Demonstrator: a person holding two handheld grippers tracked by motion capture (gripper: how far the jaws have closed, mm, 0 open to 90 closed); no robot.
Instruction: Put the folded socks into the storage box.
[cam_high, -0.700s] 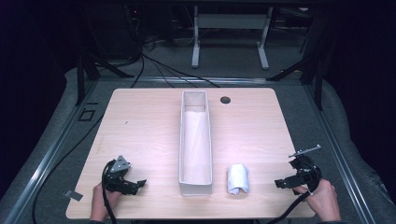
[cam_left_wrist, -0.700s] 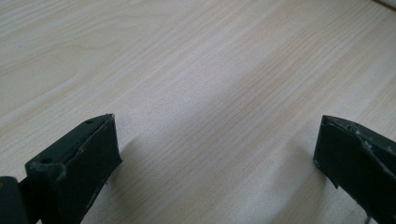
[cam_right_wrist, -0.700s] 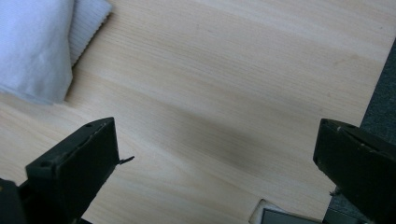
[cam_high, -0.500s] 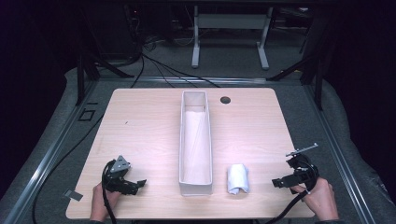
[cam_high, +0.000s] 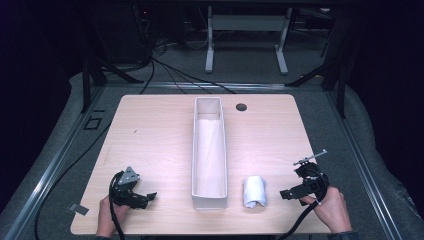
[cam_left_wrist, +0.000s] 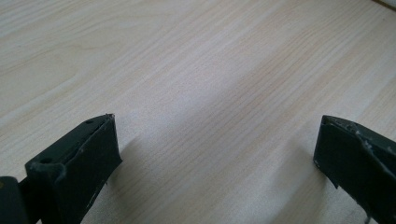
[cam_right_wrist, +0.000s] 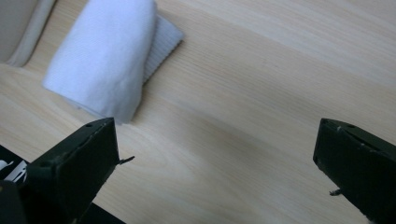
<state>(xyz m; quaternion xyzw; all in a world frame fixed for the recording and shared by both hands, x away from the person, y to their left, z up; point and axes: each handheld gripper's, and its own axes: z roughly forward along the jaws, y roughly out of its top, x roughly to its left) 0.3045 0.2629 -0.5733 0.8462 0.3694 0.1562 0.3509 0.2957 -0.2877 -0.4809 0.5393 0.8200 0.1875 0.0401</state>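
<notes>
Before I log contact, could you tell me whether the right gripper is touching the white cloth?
Apart. In the right gripper view, bare table lies between the open right gripper and the white cloth.

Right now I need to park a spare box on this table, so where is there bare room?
Bare wood spans the left half, from the long white bin to the table edge, and the far right beyond the grommet hole. It is tighter near the front right: the rolled white cloth lies between bin and right gripper.
</notes>
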